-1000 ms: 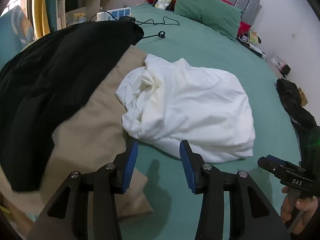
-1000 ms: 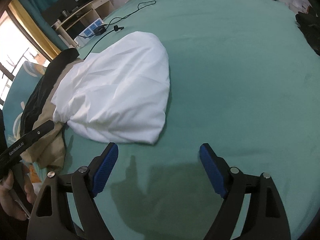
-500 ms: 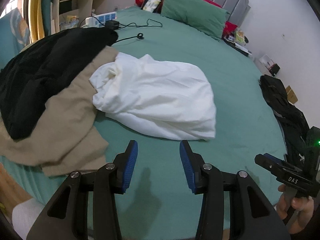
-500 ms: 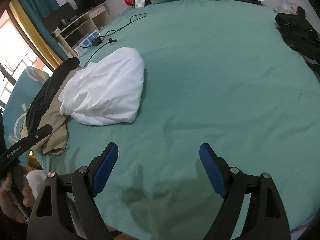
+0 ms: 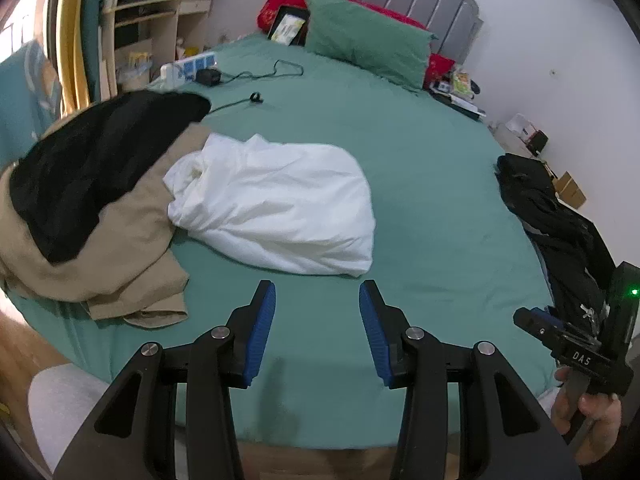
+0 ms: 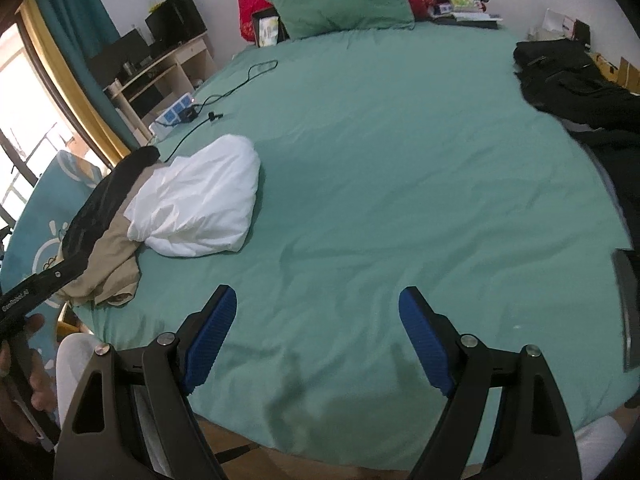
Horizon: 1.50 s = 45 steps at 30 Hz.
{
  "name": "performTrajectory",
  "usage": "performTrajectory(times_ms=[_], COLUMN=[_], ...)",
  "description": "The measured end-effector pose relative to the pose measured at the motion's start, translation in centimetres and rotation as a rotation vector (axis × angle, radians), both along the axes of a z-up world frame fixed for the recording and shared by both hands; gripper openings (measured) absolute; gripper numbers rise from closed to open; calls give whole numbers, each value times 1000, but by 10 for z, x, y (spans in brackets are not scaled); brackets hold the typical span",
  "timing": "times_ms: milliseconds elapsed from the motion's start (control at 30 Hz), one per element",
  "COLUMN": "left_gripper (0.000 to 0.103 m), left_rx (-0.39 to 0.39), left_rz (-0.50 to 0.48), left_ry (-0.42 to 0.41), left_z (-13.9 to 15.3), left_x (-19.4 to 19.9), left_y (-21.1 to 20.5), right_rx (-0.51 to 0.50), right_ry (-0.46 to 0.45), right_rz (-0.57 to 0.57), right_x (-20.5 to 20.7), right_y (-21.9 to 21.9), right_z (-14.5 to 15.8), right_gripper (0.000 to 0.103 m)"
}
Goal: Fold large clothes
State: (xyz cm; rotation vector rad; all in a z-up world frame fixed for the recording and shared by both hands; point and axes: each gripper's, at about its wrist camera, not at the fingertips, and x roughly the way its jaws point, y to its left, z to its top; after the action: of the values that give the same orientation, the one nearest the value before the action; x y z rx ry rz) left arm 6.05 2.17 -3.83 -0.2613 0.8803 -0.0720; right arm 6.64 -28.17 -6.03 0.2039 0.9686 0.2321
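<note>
Black garment [image 5: 92,168] over tan garment [image 5: 120,248] at bed's left edge; white garment [image 5: 276,208] bunched just right of them, touching the tan one, on green bed [image 5: 420,184]. Left hand-held gripper [image 5: 317,320] part-open, empty. Right hand-held gripper [image 6: 318,332] wide open, empty. Dark clothes [image 6: 568,76] far right.

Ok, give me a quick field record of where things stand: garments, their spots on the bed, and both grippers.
surface: green bed
white garment: bundled on the bed, left part resting on the tan garment
tan garment: crumpled at the bed's edge, under the black one
black garment: on top of the tan garment
dark clothes: separate pile at the opposite edge
left gripper: open, empty, above bare sheet
right gripper: open wide, empty, above bare sheet
</note>
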Motion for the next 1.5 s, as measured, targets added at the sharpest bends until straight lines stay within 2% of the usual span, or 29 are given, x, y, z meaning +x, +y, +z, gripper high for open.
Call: performTrajectory(times_ms=[200, 300, 700, 1133, 1267, 1500], left_gripper=[47, 57, 67, 70, 74, 76], left_rx=[38, 51, 130, 221, 221, 239], left_rz=[-9, -15, -31, -34, -22, 0], left_ry=[-51, -86, -231, -384, -439, -501], left_z=[24, 37, 85, 132, 148, 167], left_x=[-9, -14, -34, -59, -69, -82], left_y=[-15, -21, -40, -55, -56, -55], right_rx=[4, 8, -21, -51, -51, -57], right_ry=[-38, -61, -177, -297, -330, -400], right_rz=[-36, -52, -75, -64, -56, -28], right_x=[-12, -17, -32, -50, -55, -67], right_y=[-21, -29, -47, -42, -40, -31], right_z=[18, 29, 77, 125, 139, 166], right_gripper=[83, 83, 83, 83, 84, 92])
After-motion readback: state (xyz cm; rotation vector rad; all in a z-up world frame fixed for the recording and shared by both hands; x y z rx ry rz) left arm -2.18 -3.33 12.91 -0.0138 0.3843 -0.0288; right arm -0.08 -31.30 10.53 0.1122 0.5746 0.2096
